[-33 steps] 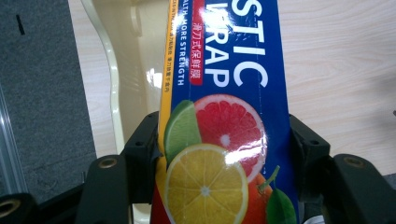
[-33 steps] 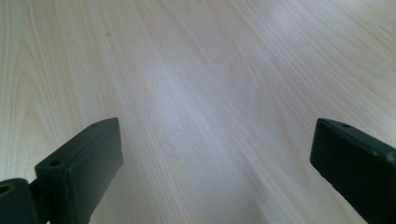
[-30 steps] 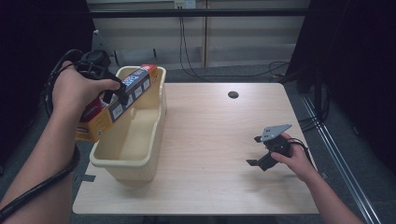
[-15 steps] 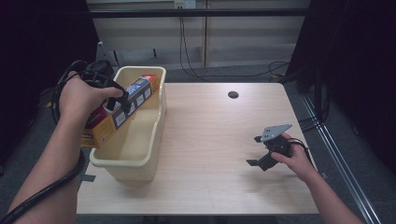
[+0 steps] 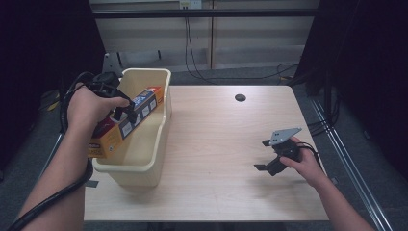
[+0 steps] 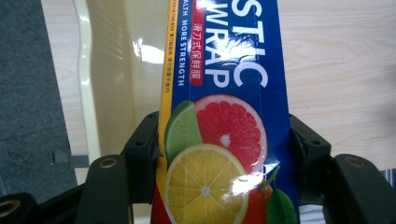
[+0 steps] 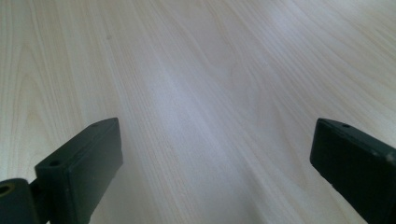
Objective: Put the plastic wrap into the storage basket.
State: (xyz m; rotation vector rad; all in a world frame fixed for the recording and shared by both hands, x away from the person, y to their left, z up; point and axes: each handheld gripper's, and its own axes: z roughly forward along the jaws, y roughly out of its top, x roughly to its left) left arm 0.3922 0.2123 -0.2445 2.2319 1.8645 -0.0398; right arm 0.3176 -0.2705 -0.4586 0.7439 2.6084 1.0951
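Left gripper (image 6: 224, 154) clamps glossy cardboard wrap box (image 5: 126, 121) over plastic bin (image 5: 161, 125); right gripper (image 5: 264, 155) gapes, apparently empty.

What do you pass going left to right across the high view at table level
Left gripper clamped on the plastic wrap box → yellow bin → bare wooden table with its dark round hole → right gripper, jaws open, in the person's right hand.

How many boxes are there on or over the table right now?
1: a plastic wrap box, clamped in the left tool, tilted over the yellow bin. The bin's floor is partly hidden, so others could be inside.
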